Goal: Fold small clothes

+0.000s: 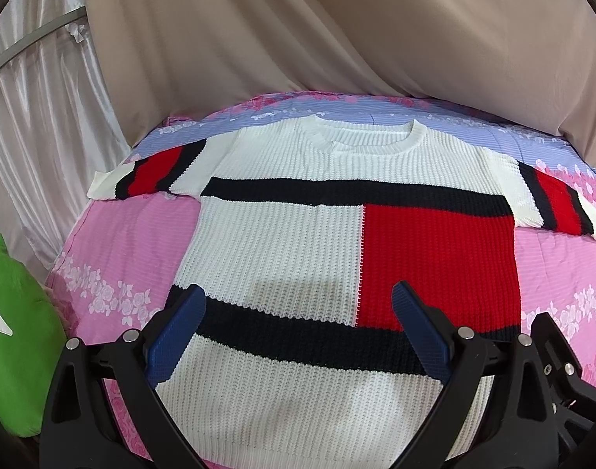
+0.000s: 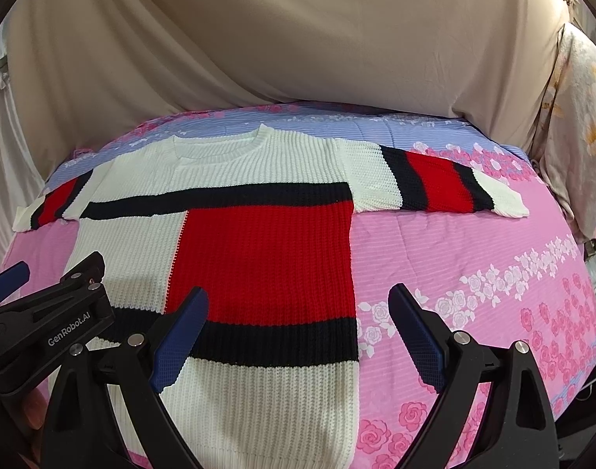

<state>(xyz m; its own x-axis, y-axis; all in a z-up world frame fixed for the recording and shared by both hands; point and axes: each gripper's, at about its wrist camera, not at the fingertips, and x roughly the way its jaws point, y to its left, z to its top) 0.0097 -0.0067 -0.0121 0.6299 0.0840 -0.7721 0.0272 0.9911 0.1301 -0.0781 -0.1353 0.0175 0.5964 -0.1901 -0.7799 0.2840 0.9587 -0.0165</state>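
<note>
Knitted sweater [image 1: 282, 242] flat on floral bedspread [image 2: 473, 258].

A bed covered by a pink quilt [image 1: 149, 234] with white and pink rose bands and a blue striped strip along its far edge carries everything. Directly on it lies a knit sweater [image 1: 282, 242] in white, red and black blocks, spread flat with its neckline toward the far edge and both short sleeves stretched out sideways. At the quilt's left edge a green cushion [image 1: 20, 336] rests against it.

left gripper [image 1: 298, 312] gapes above flat sweater [image 1: 298, 242].
</note>
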